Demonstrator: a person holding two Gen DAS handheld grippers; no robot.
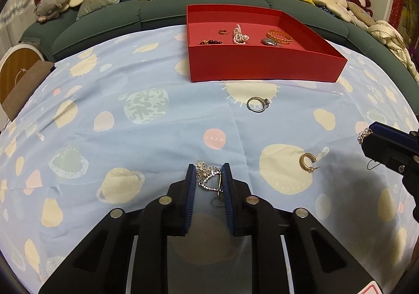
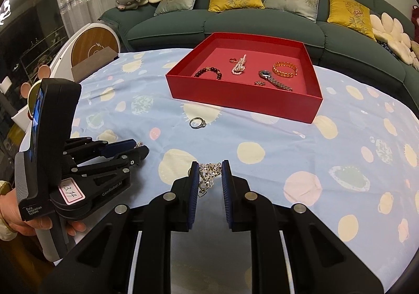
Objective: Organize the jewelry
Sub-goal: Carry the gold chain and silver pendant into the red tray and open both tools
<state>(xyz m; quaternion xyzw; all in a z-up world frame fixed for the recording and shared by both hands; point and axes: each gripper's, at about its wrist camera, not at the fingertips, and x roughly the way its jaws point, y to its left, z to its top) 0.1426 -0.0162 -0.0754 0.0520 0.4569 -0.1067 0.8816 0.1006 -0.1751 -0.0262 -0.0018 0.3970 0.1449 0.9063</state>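
Item: red tray (image 2: 243, 100), on the far side of the worktop (image 2: 288, 152), which is covered by a pale blue planet-print cloth. In it we count a dark bead bracelet (image 2: 208, 71), a pearl strand (image 2: 238, 67), a small ring (image 2: 232, 60), a wristwatch (image 2: 273, 79), a gold chain bangle (image 2: 285, 70) and a small link piece (image 2: 260, 83).

Item: silver ring (image 1: 258, 104), on the cloth just near of the tray.

Item: gold hoop earring (image 1: 307, 162), on the cloth, nearer and to the right.

Item: left tongs (image 1: 209, 176), narrow, with a sparkling flower earring (image 1: 208, 176) between the pads; we cannot tell whether they grip it.

Item: right tongs (image 2: 209, 176), narrow, a matching flower piece (image 2: 208, 176) between them; grip likewise unclear.

Background: green sofa (image 2: 235, 22) with cushions.
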